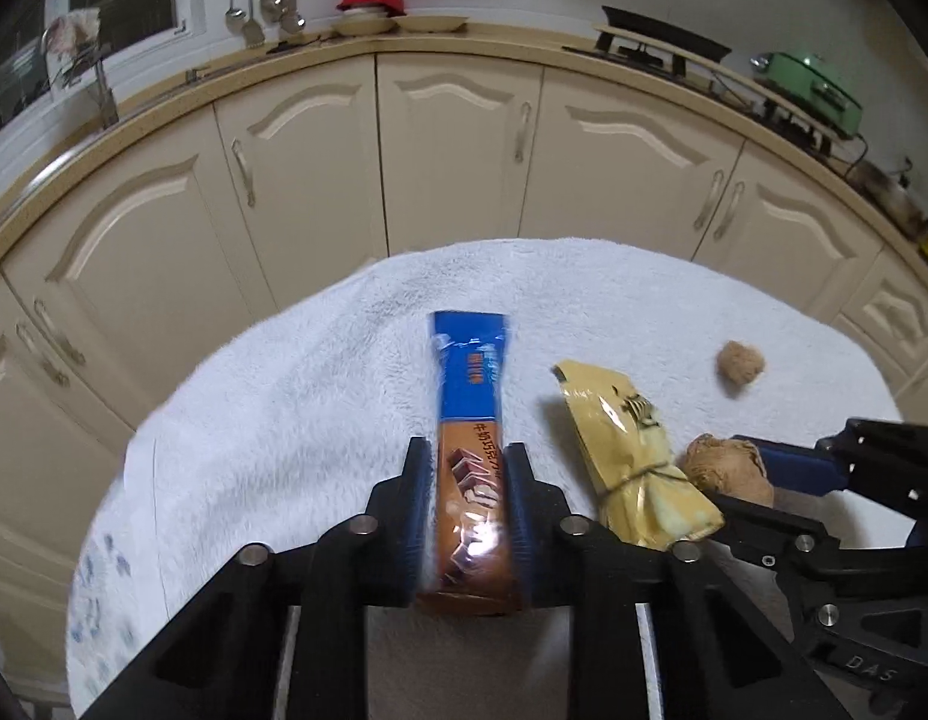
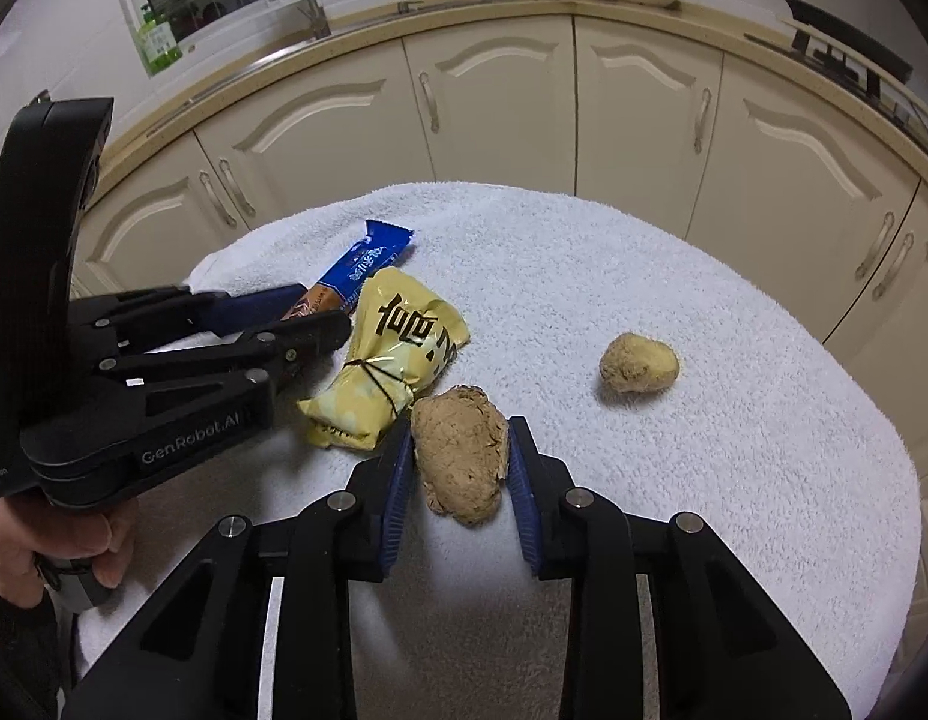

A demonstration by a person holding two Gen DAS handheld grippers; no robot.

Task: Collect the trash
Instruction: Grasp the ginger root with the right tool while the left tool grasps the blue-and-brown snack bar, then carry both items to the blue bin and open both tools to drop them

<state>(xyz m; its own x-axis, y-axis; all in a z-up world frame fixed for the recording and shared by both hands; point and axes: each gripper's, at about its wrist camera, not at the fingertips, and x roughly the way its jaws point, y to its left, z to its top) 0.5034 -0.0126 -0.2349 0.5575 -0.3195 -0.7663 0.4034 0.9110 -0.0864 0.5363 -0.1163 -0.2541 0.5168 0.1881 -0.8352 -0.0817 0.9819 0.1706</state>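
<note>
A white towel carries 2 wrappers and 2 brown wads.

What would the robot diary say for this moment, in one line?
left gripper: shut on chocolate bar wrapper | right gripper: around big brown wad, contact unclear | left on towel: yellow bag, small wad

Two wrist fisheyes, low and close over one towel-covered table

The left view looks forward along its fingers across the white towel toward the cream cabinets; the right view faces much the same way from further right. Both share the blue wrapper, the yellow bag and the two brown lumps (each also catches the other gripper at its edge)
</note>
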